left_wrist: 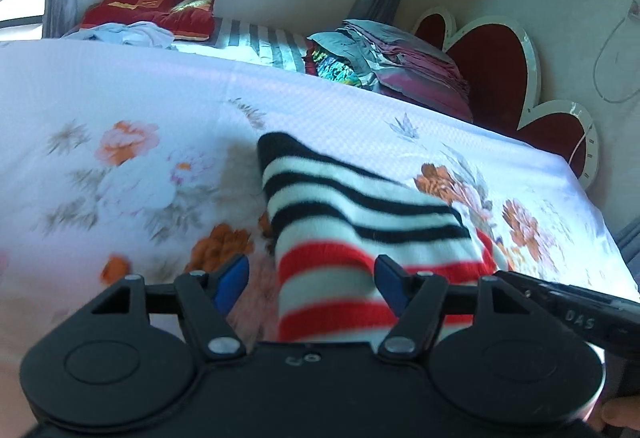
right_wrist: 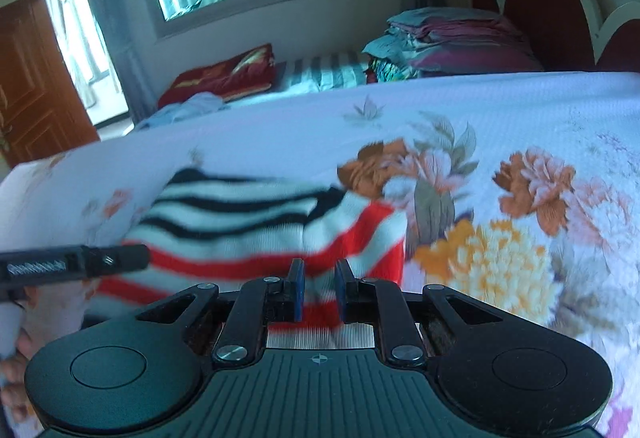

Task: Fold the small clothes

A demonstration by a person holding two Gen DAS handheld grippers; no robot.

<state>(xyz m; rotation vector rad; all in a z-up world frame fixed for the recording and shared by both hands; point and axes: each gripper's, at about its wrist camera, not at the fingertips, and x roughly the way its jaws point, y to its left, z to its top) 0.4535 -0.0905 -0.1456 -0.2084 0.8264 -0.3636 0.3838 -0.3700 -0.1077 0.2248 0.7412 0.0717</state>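
Both tongs (left_wrist: 312, 278) (right_wrist: 319, 286) straddle the striped garment's (left_wrist: 360, 206) near edge.

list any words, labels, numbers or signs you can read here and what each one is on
"DAS": pale letters on the black arm of the right tongs, seen at the right edge of the left wrist view; possibly only part of a longer word.
Pale lettering on the black bar of the left tongs, in the right wrist view: too blurred to read.
Gold marks on the red cushion: too blurred to tell whether they are text.
Striped garment: no text visible.
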